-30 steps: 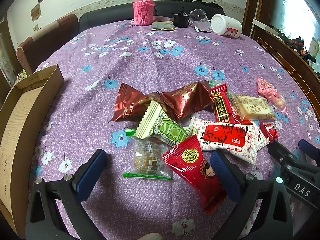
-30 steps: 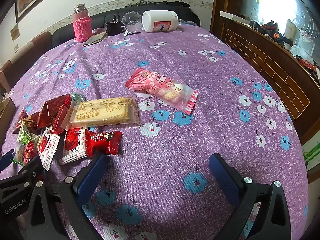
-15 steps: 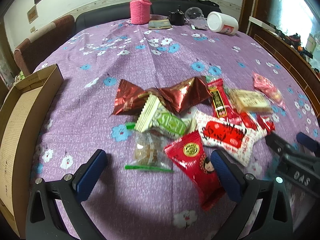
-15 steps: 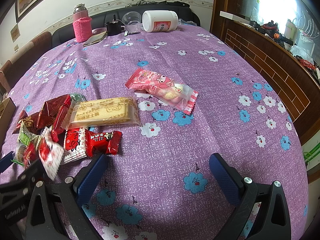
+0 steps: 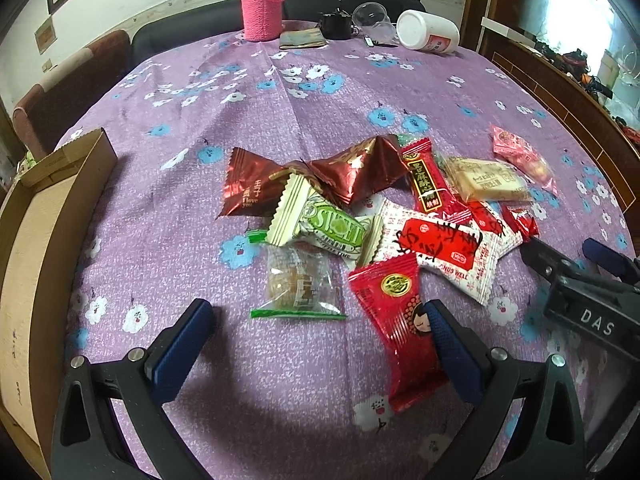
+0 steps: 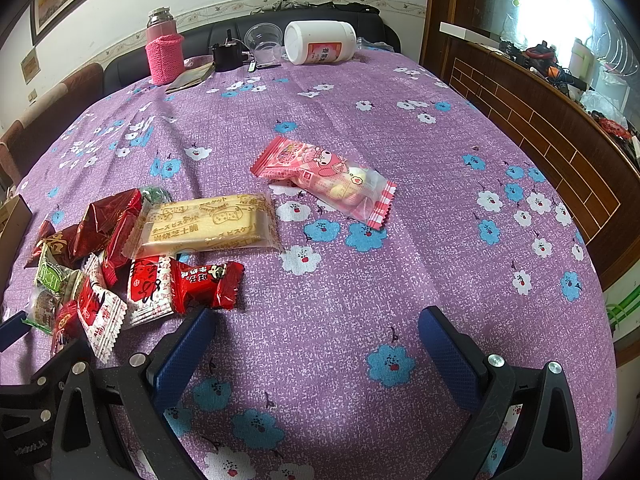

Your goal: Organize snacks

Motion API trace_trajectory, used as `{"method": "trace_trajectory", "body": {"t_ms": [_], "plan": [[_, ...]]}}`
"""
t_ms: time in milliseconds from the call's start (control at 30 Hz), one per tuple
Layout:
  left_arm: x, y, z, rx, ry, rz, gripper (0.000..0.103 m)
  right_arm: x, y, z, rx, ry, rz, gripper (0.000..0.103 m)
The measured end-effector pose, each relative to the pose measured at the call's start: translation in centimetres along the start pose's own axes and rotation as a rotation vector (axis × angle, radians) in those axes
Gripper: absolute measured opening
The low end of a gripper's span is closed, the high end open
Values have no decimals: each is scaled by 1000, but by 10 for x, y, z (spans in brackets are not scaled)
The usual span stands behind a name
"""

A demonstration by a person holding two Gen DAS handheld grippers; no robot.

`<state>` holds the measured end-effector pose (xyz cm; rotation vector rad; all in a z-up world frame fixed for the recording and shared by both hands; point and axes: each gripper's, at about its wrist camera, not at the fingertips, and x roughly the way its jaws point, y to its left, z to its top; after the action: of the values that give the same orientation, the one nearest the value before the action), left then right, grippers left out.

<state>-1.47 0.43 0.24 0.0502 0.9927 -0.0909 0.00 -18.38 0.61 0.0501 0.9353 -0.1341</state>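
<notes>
Now my left claw (image 5: 316, 332) gapes wide and empty, the clear candy bag (image 5: 298, 286) lying just ahead between its fingers, light, crinkly and slippery, so I judge pinching its middle safest, right claw (image 6: 316, 340) equally open.

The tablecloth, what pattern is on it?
Purple tablecloth scattered with blue and white flowers, clearest in the right wrist view.

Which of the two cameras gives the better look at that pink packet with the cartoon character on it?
The right wrist view. There the pink cartoon snack packet lies whole and unobstructed on the purple flowered tablecloth, its print readable. In the left wrist view the same packet sits small, blurred and distorted near the right edge.
</notes>
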Motion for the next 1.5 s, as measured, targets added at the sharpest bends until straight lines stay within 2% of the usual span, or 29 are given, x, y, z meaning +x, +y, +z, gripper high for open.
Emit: {"method": "trace_trajectory", "body": {"t_ms": [133, 267, 333, 400, 467, 533, 700, 833, 867, 1100, 1500], "plan": [[-19, 10, -8, -33, -65, -48, 102, 0, 0, 0, 0, 0, 0, 102], [-64, 26, -18, -64, -236, -70, 103, 0, 0, 0, 0, 0, 0, 102], [-86, 41, -24, -118, -324, -36, 103, 0, 0, 0, 0, 0, 0, 102], [-94, 55, -23, -161, -310, -37, 103, 0, 0, 0, 0, 0, 0, 102], [-97, 69, -28, -203, -265, -80, 103, 0, 0, 0, 0, 0, 0, 102], [-107, 78, -37, -231, -282, -98, 103, 0, 0, 0, 0, 0, 0, 102], [-141, 87, -54, -267, -405, -67, 103, 0, 0, 0, 0, 0, 0, 102], [-179, 83, -65, -251, -576, 36, 103, 0, 0, 0, 0, 0, 0, 102], [-187, 84, -68, -248, -597, 43, 103, 0, 0, 0, 0, 0, 0, 102], [-204, 89, -76, -240, -592, 7, 103, 0, 0, 0, 0, 0, 0, 102], [-221, 100, -88, -229, -667, 109, 103, 0, 0, 0, 0, 0, 0, 102]]}}
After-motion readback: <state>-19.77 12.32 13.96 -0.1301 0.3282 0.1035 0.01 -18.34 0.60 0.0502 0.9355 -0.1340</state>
